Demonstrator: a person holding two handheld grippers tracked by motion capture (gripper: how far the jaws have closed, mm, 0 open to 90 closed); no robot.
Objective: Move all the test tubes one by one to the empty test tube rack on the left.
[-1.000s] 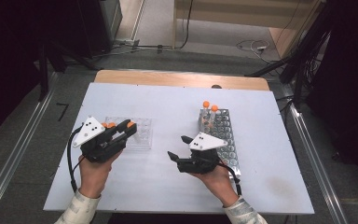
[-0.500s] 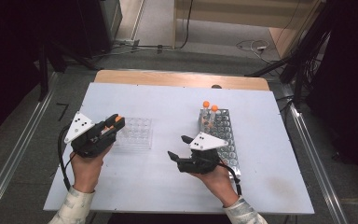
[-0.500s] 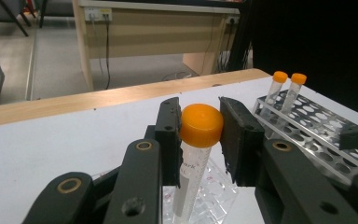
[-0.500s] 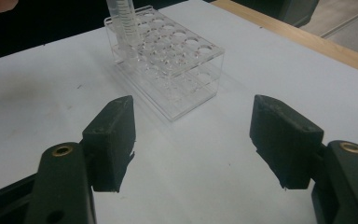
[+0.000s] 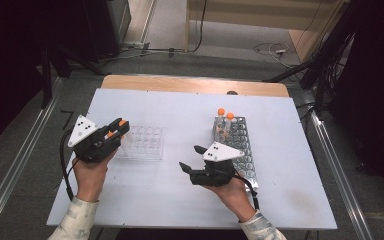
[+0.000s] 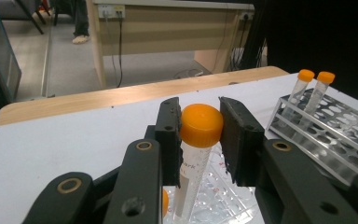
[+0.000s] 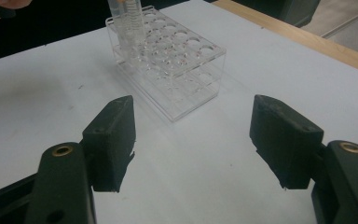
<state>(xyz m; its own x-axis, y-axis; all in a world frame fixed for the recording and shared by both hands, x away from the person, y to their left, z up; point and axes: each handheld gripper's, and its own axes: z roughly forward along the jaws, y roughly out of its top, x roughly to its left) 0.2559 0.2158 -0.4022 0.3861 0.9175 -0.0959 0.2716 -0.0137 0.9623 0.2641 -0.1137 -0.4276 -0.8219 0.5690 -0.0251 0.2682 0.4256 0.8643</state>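
My left gripper [image 6: 199,109] is shut on the orange cap of a clear tube [image 6: 189,182], which it holds upright. In the high view the left gripper [image 5: 120,126] is at the left end of the small clear rack [image 5: 145,142]. In the right gripper view the tube [image 7: 126,18] stands at a far corner of that rack [image 7: 177,60]; I cannot tell whether its tip is in a well. My right gripper [image 5: 190,159] rests on the table to the right of the small rack, open with nothing between its jaws [image 7: 193,140].
A larger rack [image 5: 242,150] lies to the right of my right hand, with two orange-capped tubes [image 5: 225,117] upright at its far end, also in the left gripper view [image 6: 310,88]. A wooden strip [image 5: 195,85] borders the white table's far edge.
My left gripper has moved left with the tube, from over the small rack's left part to its left end. The right gripper has stayed where it was.
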